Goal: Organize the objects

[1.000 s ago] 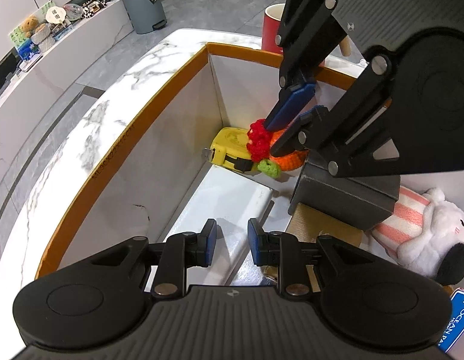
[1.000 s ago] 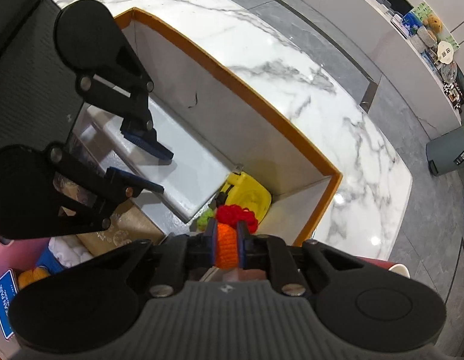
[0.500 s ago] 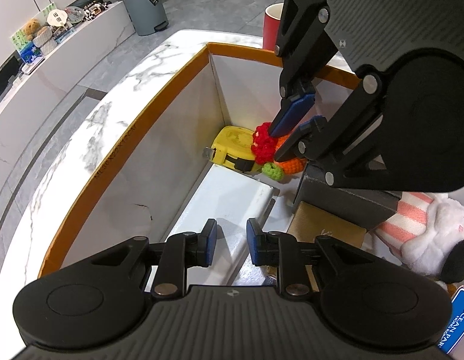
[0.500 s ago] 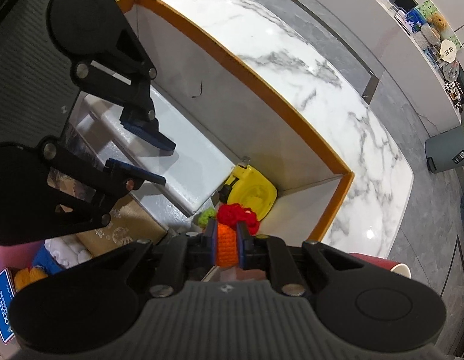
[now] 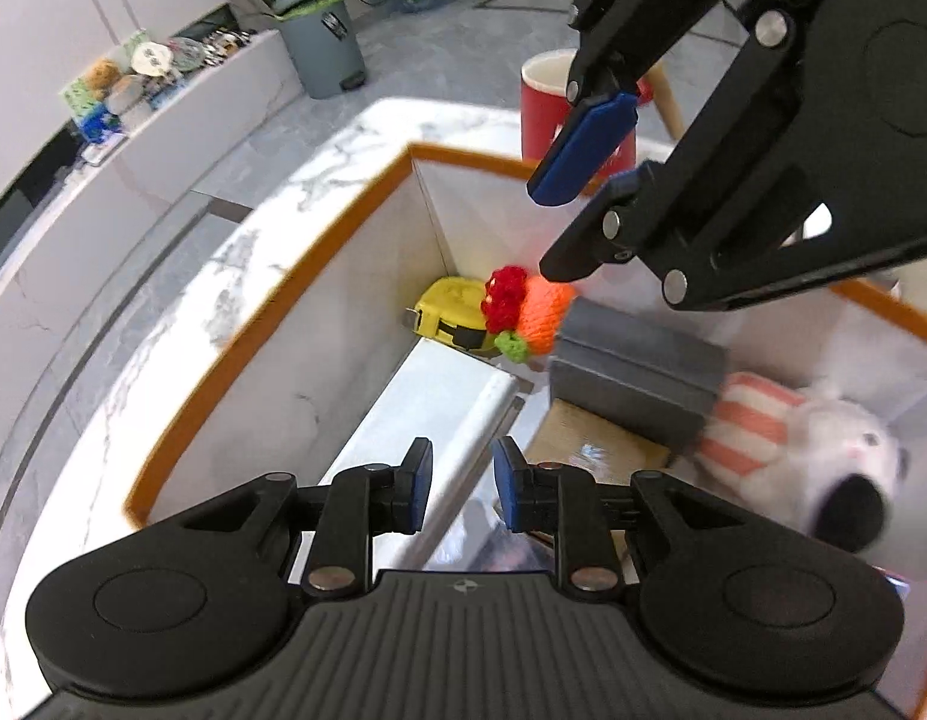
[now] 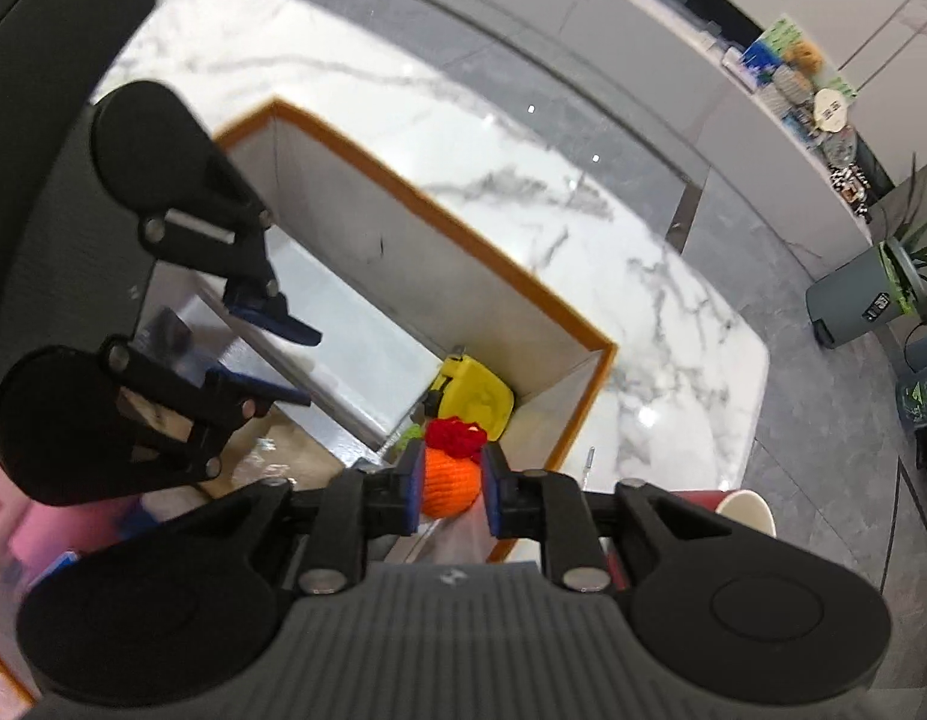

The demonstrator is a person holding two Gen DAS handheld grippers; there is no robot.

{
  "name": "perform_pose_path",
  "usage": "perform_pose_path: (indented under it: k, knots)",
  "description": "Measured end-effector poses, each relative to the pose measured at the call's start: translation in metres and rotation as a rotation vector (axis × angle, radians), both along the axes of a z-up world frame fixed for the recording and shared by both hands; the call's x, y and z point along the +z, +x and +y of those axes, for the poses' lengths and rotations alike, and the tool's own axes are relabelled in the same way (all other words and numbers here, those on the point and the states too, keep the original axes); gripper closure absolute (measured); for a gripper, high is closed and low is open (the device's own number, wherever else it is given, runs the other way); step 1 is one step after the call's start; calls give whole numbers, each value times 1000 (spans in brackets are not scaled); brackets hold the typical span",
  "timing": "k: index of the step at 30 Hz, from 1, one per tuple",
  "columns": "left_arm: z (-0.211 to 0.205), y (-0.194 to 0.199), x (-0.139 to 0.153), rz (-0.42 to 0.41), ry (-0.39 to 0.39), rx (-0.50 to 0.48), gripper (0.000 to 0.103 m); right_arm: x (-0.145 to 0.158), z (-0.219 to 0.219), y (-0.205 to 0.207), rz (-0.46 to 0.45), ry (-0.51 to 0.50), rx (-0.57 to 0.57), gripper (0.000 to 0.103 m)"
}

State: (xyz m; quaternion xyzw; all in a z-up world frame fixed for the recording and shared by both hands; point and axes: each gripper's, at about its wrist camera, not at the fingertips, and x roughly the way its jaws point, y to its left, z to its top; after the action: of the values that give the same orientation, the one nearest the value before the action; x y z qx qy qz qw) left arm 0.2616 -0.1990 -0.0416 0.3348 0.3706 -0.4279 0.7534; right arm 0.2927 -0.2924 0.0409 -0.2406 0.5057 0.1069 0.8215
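- L side, 9 o'clock in the left wrist view: marble surface (image 5: 181, 324) runs along the outside of the orange-rimmed box (image 5: 235, 348); nothing of ours on it there.
- Left hand-held gripper (image 5: 454, 483) at 6 o'clock: pads nearly pressed together, only a small gap, nothing btw them. It hangs over the long white box (image 5: 427, 414) lying along the box's L wall. Vs a sec ago it sits higher, same empty pinch.
- Centre, 12 o'clock corner of the box: yellow tape measure (image 5: 448, 312), w/ the orange crochet toy (image 5: 538, 318) touching it on its R side, red frill toward the tape.
- What changed: a sec ago the right hand-held gripper (image 6: 448, 483) was clamped tight on the toy down in that corner. Now its jaws are opening; in the right wrist view the toy (image 6: 448, 480) sits btw the pads w/ daylight on the R pad. In the left wrist view the gripper is up above the rim, clear of the toy.
- We read that as a release: toy is placed in the corner, this item prob. done.
- R side, 3–4 o'clock: grey box (image 5: 631, 378), kraft card under it, striped plush (image 5: 793, 444) blurred, already inside. Red cup (image 5: 544, 102) stands outside at 1 o'clock.
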Motion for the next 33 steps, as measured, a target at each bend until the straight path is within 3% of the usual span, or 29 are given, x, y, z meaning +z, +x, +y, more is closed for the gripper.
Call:
perform_pose_path:
  k: [5,8,12,14,23,27,29,31,33]
  knots:
    - [26,-28,41,-44,-102,105,74,32,0,-33,-103,72,-27,71]
    - [46,-50,64,-57,-196,188,69,48,1,-60,-176,147,-64,65]
    - [75,-87,89,-133,-301,284,68,55,9,-104,-281,213,-95,62]
    - [86,-106,93,-164,-341,344,64,54,17,-129,-320,256,-116,56]
    - [112,-164,79,-203,-465,587,49,20,41,-210,-533,383,-247,50]
    - [117,-179,72,-234,-515,662,33,5,42,-233,-609,399,-329,45]
    - [118,-189,67,-262,-535,687,26,-3,40,-241,-629,413,-380,38]
    - [117,-195,60,-275,-535,700,25,-9,37,-248,-635,445,-420,37]
    - [116,-197,54,-277,-535,723,10,-17,33,-253,-644,463,-452,36]
